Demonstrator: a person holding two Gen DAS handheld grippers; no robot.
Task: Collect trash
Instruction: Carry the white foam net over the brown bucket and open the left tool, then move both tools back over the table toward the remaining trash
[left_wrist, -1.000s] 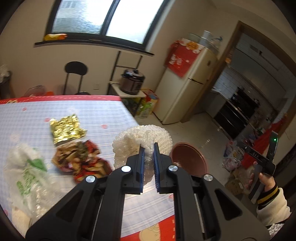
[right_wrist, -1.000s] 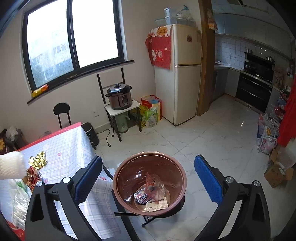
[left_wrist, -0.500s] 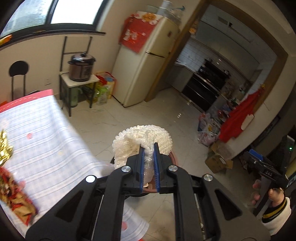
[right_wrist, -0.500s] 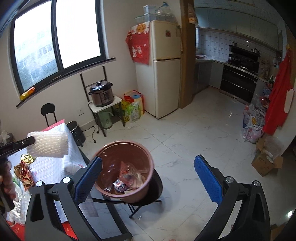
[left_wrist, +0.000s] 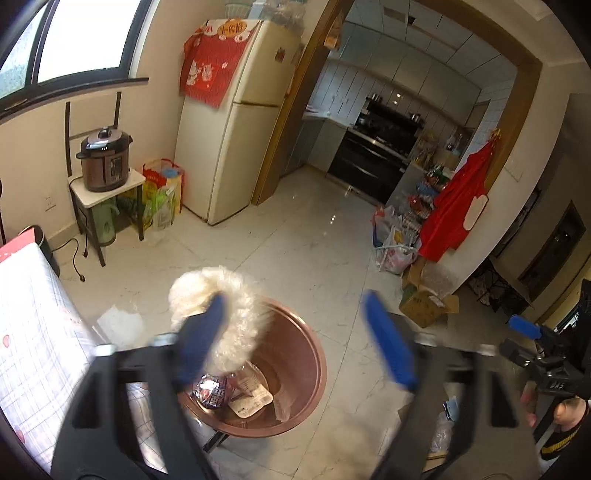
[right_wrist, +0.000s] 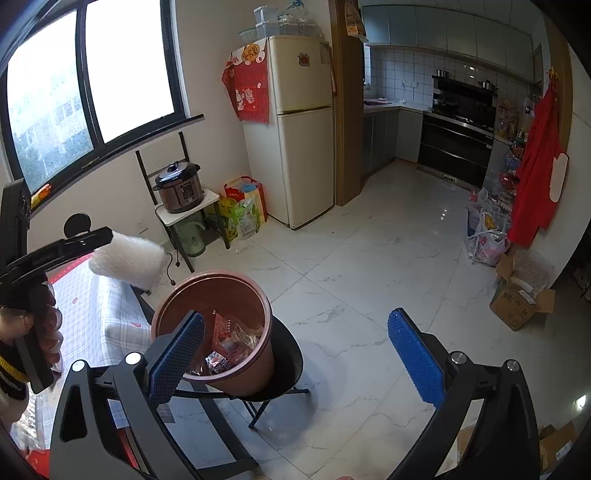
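Right, we see the left gripper (left_wrist: 291, 332) over the brown bin (left_wrist: 295, 373), its jaws opening wide. A white foam net (left_wrist: 221, 314) is against the left blue pad, not pinched between the two, above the bin's near-left rim; blur hides whether it has come off the pad. From the right wrist view, that foam net (right_wrist: 127, 260) sits at the tip of the left gripper (right_wrist: 107, 236), up and left of the bin (right_wrist: 236, 295). We note wrappers (left_wrist: 232, 391) already lying on the bin's floor. It stands on a black stool (right_wrist: 284, 373), just beside the corner of the table (left_wrist: 33, 332) with its checked cloth. Our right gripper (right_wrist: 295, 354) is spread wide with nothing between its pads, pointing at the bin's right side. A hand (right_wrist: 26, 332) grips the left tool's handle.
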